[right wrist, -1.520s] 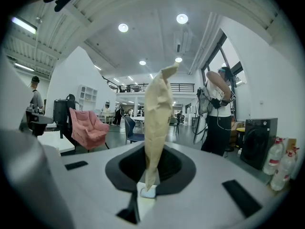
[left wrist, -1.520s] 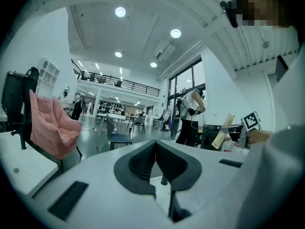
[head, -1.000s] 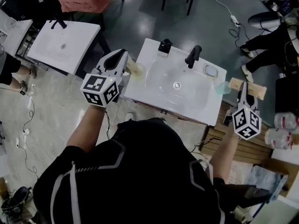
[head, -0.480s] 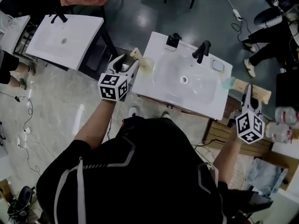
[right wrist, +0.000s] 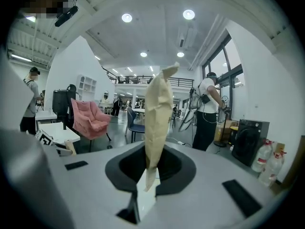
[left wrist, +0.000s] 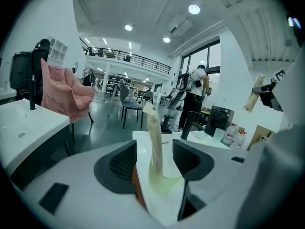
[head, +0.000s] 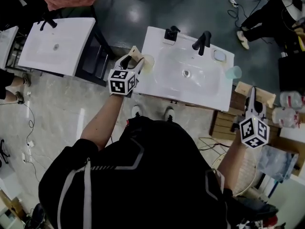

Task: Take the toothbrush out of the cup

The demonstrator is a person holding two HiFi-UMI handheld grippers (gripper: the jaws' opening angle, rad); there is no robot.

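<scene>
The left tool (left wrist: 155,151) has dropped to the sink's (head: 190,87) nine o'clock corner. Its jaws have just been opening and stand wide around the cup (left wrist: 164,182), leaving it standing there with a wrapped toothbrush (left wrist: 153,132) upright inside. Off at three o'clock, the right tool (right wrist: 151,168) pinches a second wrapped toothbrush (right wrist: 157,113), clear of the sink.

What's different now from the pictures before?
The left hand-held gripper lowered the pale cup onto the sink's left corner. Its jaws have just been opening, and the cup stands loose between them. The right hand-held gripper stays shut on its paper packet, off to the sink's right.
</scene>
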